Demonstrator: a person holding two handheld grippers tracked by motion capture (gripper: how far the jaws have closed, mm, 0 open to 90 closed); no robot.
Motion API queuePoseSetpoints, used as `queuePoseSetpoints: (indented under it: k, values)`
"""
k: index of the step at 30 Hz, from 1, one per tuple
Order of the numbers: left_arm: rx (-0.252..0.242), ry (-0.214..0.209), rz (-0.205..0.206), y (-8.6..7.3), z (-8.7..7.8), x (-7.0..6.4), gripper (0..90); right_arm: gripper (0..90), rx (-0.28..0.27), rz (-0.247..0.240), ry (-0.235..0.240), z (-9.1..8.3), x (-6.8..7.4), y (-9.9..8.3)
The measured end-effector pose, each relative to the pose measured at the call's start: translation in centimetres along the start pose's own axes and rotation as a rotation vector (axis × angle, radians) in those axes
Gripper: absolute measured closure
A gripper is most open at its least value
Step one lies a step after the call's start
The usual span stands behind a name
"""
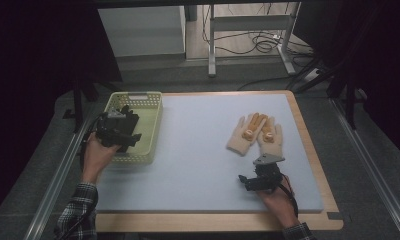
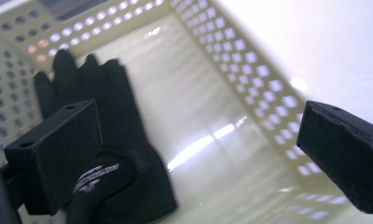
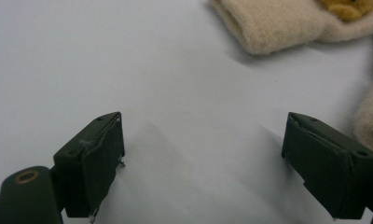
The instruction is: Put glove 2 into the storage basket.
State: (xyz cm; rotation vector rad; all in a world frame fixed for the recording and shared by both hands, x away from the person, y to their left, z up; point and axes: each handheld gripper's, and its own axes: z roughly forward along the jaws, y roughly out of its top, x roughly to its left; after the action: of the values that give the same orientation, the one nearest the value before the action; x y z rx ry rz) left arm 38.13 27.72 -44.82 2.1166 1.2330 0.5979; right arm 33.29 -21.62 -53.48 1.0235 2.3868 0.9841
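The work in hand looks like gathering gloves into the basket, and it appears roughly half done. A black glove already lies flat on the basket floor, directly under and just ahead of the left tongs. Those tongs hang over the basket with the jaws spread wide and nothing between them; one jaw overlaps the glove's cuff in the left gripper view, but whether it touches the fabric cannot be told.

What is left is the pair of cream knitted gloves lying side by side on the desk, well apart from the basket. They sit just ahead of the right tongs, slightly off to one side in the right gripper view, where a cuff shows beyond the jaws. The right tongs are also fully open and empty, held low over the bare desk, short of the cream gloves.

My judgement: the black glove is delivered, and the cream pair has yet to be picked up and carried across.
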Motion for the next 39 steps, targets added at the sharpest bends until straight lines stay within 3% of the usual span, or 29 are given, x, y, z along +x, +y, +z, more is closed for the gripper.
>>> queuePoseSetpoints:
  k: [9, 14, 24, 31, 39]
  values:
    - [-0.066, -0.113, 0.047, 0.3, -0.5, -3.9, 0.0, 12.6, -0.001, 0.000, 0.000, 0.0, 0.0, 0.0]
    - [-0.109, -0.155, 0.084, 0.1, -0.8, -6.4, 0.0, 12.7, 0.001, 0.002, -0.001, 0.0, 0.0, 0.0]
    - [-0.142, -0.228, 0.139, -1.6, -0.3, -10.8, 0.0, 13.0, -0.001, 0.004, 0.002, -0.1, 0.0, 0.0]
    - [-0.141, -0.255, 0.138, -3.9, 0.7, -13.1, 0.0, 13.0, -0.001, 0.003, 0.000, 0.0, 0.0, 0.0]
    - [-0.066, -0.248, 0.140, -7.1, 3.1, -14.7, 0.0, 12.9, -0.001, 0.006, 0.000, 0.0, 0.0, 0.0]
